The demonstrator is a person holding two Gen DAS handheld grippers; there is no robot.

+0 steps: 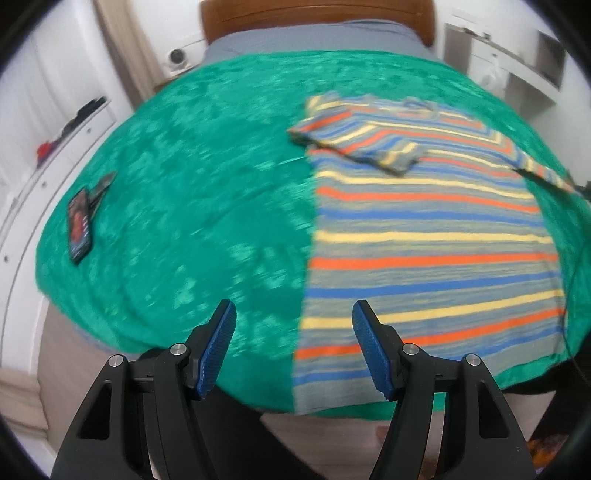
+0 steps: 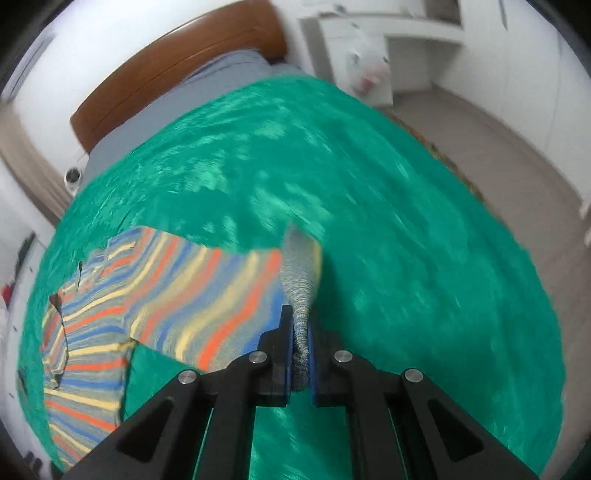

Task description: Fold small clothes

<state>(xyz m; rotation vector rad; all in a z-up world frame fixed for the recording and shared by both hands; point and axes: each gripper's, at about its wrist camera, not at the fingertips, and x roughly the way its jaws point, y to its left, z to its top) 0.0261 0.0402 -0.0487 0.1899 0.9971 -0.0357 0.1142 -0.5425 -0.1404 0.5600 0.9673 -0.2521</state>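
A small striped T-shirt (image 1: 424, 229) in blue, orange and yellow lies on a green bedspread (image 1: 184, 206), with its left sleeve folded in over the chest. My left gripper (image 1: 293, 314) hovers open above the shirt's near left hem, with nothing between its blue pads. In the right wrist view my right gripper (image 2: 300, 325) is shut on the shirt's right sleeve (image 2: 301, 273), and the cloth bunches between the pads. The rest of the shirt (image 2: 155, 302) trails off to the left, lifted and rippled.
A dark phone-like object (image 1: 79, 225) lies on the bedspread's left side. A wooden headboard (image 1: 317, 14) stands at the far end. White drawers (image 1: 55, 147) line the left side. A white desk (image 2: 369, 48) stands beyond the bed's right side, beside beige floor (image 2: 498, 155).
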